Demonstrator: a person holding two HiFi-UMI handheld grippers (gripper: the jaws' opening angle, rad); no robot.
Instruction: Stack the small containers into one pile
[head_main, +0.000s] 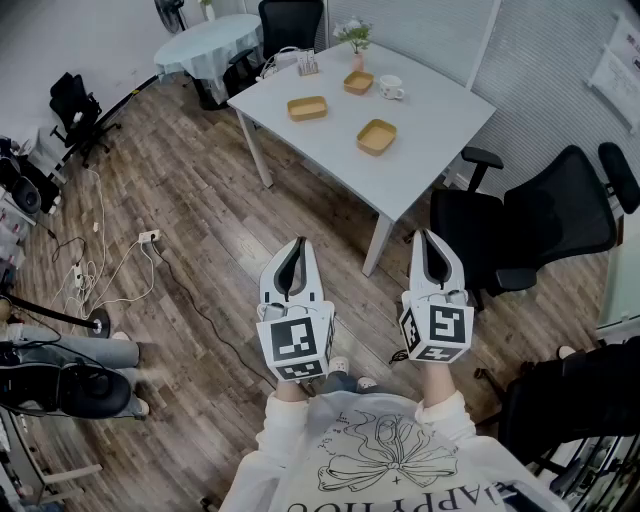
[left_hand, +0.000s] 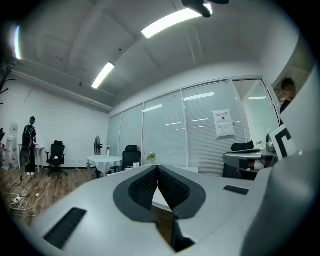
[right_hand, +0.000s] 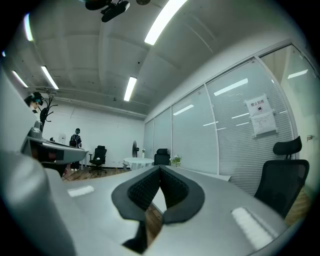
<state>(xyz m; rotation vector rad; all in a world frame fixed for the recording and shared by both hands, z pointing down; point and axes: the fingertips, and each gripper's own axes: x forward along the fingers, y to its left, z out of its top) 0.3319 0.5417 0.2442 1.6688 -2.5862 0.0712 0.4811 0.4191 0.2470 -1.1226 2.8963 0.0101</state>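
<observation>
Three small tan containers lie apart on the white table ahead of me: one at the left, one at the back and one nearer the front. My left gripper and right gripper are held level over the wooden floor, well short of the table. Both are shut with nothing between the jaws. In the left gripper view the left gripper points at the table's edge. In the right gripper view the right gripper does the same.
A white mug and a small flower vase stand at the table's far end. A black office chair sits right of the table. A round table is at the back left. Cables and a power strip lie on the floor at left.
</observation>
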